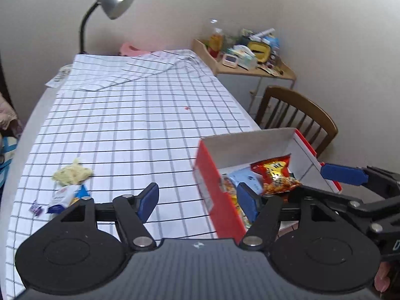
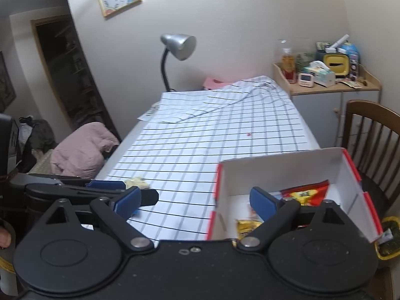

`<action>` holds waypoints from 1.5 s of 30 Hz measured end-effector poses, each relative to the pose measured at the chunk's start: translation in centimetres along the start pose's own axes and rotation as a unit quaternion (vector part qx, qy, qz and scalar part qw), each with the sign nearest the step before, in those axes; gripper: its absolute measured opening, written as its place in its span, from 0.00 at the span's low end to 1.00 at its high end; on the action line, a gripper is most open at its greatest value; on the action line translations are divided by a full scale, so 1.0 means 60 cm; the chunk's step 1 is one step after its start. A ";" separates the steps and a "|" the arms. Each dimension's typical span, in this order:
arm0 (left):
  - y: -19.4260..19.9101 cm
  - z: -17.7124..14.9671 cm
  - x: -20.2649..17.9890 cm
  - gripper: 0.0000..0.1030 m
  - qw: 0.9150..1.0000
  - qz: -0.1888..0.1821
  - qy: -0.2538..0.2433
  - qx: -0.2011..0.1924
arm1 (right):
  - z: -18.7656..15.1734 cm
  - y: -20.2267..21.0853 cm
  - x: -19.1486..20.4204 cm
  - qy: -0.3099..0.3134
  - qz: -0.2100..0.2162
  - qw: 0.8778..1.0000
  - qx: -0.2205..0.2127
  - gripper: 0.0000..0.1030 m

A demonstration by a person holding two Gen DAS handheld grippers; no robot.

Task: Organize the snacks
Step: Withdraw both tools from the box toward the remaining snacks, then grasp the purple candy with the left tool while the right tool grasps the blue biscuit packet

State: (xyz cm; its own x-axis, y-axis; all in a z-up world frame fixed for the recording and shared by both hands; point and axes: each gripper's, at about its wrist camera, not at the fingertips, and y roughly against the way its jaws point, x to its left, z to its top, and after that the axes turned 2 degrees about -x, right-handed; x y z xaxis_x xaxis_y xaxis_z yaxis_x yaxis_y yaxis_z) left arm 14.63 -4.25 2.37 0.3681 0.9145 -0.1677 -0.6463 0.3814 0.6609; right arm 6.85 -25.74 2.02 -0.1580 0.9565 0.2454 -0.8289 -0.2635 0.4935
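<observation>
A red-and-white cardboard box [image 1: 212,177] stands open-topped at the table's near right. Inside lie a red-orange snack bag [image 1: 277,172], a pale blue packet [image 1: 247,178] and, in the right wrist view, a yellow packet [image 2: 247,225]. My left gripper [image 1: 197,200] hangs open and empty over the box's left wall. My right gripper [image 2: 195,200] is also open and empty, its right finger over the box [image 2: 287,172]. Loose on the checked cloth at the left are a yellow snack bag [image 1: 72,173], a white-and-blue packet [image 1: 65,197] and a small purple wrapper [image 1: 36,208].
A silver desk lamp [image 1: 113,2] stands at the table's far end beside a rumpled fold of cloth [image 1: 130,72]. A wooden chair [image 1: 297,115] and a cluttered cabinet [image 1: 250,70] are on the right. A pink jacket [image 2: 82,150] lies left of the table.
</observation>
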 end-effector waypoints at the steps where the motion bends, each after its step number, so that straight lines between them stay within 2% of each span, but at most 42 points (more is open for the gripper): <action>1: 0.006 -0.002 0.008 0.67 1.000 0.002 0.005 -0.001 | -0.001 0.000 0.007 0.003 0.002 1.000 -0.002 0.96; 8: 0.041 -0.020 0.067 0.68 0.999 0.028 0.032 -0.013 | -0.009 -0.011 0.058 0.031 0.029 0.999 -0.005 0.99; 14: 0.072 -0.041 0.107 0.75 0.997 0.047 0.042 -0.035 | -0.019 -0.034 0.104 0.063 0.045 0.997 0.003 1.00; 22: 0.085 -0.063 0.188 0.76 0.992 0.070 0.098 -0.035 | -0.028 -0.075 0.149 0.086 0.065 0.994 0.013 1.00; 34: 0.063 -0.093 0.346 0.76 0.974 0.151 0.170 -0.018 | -0.039 -0.169 0.211 0.129 0.093 0.987 0.038 1.00; 45: 0.001 -0.105 0.462 0.76 0.951 0.187 0.246 0.023 | -0.039 -0.286 0.258 0.181 0.111 0.974 0.083 1.00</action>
State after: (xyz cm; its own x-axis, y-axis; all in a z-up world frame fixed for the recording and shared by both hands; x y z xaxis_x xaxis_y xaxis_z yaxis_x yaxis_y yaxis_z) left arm 20.61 21.99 -6.84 -0.2470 0.9415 -0.2291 -0.6368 0.0205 0.7707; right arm 17.39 -6.13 -4.58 -0.5272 0.8472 0.0653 -0.6595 -0.4564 0.5972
